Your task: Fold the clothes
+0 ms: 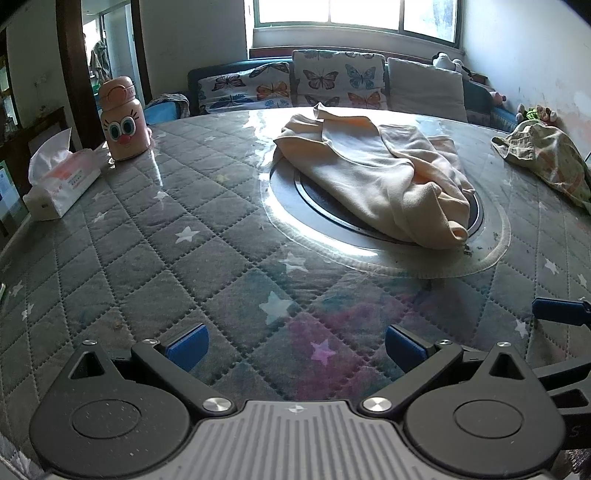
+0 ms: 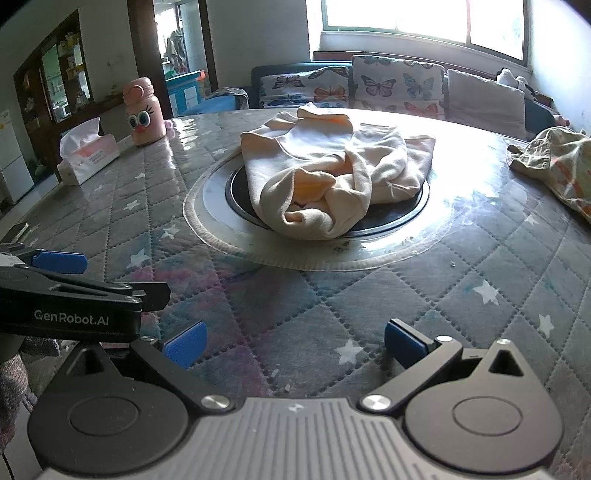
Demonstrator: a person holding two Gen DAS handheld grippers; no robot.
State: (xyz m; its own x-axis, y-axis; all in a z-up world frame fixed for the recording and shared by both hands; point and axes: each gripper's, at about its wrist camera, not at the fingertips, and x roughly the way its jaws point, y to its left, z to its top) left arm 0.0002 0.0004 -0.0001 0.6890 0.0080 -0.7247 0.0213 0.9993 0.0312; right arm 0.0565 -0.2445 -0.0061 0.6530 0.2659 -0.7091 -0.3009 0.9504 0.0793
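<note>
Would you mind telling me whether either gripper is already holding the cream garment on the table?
No; the left gripper and right gripper are both open and empty, well short of the cream garment.

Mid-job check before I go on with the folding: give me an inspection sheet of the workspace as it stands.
Surface: round table under a quilted star-print cover, with a dark round inset in the middle.
Job's things: cream garment lies crumpled over the inset, unfolded, ungripped.
Clutter: patterned cloth at the far right edge; pink bottle and tissue box at the far left.
Grippers: left gripper and right gripper both open, low over the near edge, empty; fingers blue-tipped.
Cables: nothing seen.
Surroundings: sofa with butterfly cushions behind the table, bright window above.
</note>
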